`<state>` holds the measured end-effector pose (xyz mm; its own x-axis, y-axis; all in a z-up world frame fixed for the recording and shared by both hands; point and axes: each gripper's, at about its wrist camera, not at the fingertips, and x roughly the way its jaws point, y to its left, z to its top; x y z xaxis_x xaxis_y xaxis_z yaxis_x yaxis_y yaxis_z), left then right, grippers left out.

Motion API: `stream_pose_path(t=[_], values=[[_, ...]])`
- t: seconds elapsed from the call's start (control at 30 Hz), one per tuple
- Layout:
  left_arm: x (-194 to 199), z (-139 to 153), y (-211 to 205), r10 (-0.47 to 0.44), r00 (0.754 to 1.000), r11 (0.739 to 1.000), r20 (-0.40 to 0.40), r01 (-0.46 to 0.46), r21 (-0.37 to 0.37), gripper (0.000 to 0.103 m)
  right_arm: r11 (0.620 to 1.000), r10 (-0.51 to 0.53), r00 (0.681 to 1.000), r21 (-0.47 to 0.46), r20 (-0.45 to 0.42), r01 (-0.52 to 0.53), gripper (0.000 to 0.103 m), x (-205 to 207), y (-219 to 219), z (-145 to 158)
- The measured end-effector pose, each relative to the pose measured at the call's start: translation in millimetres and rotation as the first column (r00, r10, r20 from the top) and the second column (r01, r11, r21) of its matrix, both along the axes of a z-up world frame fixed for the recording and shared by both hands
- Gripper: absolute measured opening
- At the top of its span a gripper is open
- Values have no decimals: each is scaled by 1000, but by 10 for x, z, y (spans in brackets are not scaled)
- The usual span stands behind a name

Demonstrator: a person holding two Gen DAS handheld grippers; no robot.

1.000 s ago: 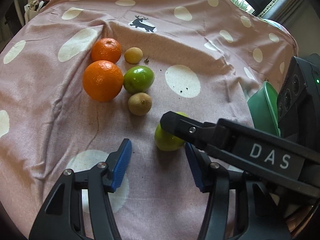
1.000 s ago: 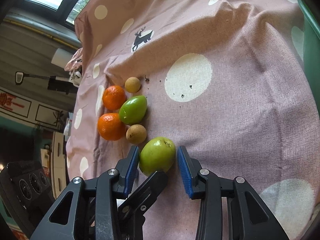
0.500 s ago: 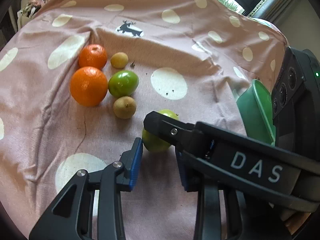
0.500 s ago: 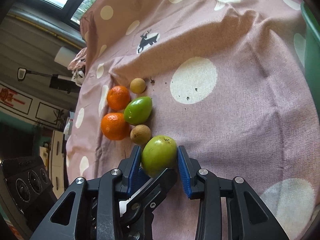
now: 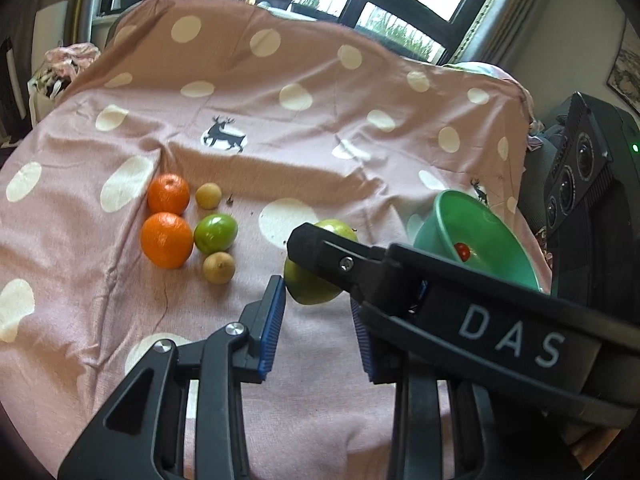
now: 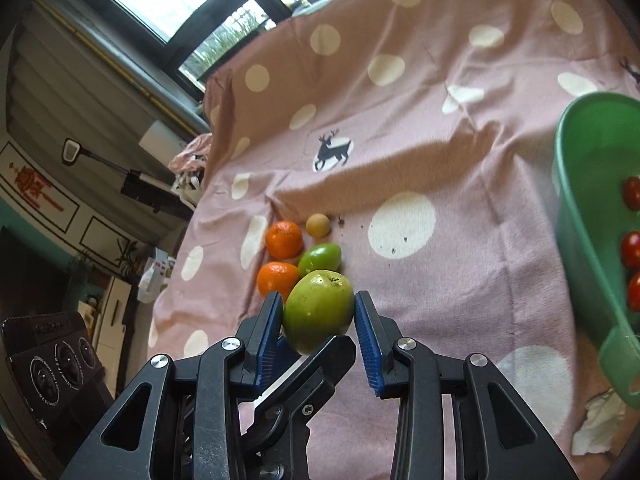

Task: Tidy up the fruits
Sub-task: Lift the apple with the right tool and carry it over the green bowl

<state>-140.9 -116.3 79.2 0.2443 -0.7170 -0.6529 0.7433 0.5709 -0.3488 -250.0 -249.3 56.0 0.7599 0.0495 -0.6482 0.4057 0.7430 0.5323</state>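
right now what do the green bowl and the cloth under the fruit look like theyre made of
Green bowl: probably plastic, smooth with a dull sheen, thin moulded rim. Cloth: woven fabric, matte pink with cream dots, creased and draped, faint weave showing.

The pink tablecloth (image 6: 460, 280) lies bare between the fruit cluster (image 5: 188, 228) on one side and the green bowl (image 6: 576, 216) on the other, a broad lane. The right gripper (image 6: 318, 316), clamped on a green apple (image 6: 318, 310), crosses before the left gripper (image 5: 316, 312), seemingly blocking its forward path.
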Motion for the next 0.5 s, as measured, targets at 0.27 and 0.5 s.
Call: stream_pose_path(t=[0.27,0.5], values=[[-186,234,-49,-26,998,998,56,29,-49,33,998,-29,998,-59,63,33,39,-199,28,248],[-365,379,-218,-83,992,993,95,91,-79,33,992,-86,990,-84,114,96,39,-434,-95,422]])
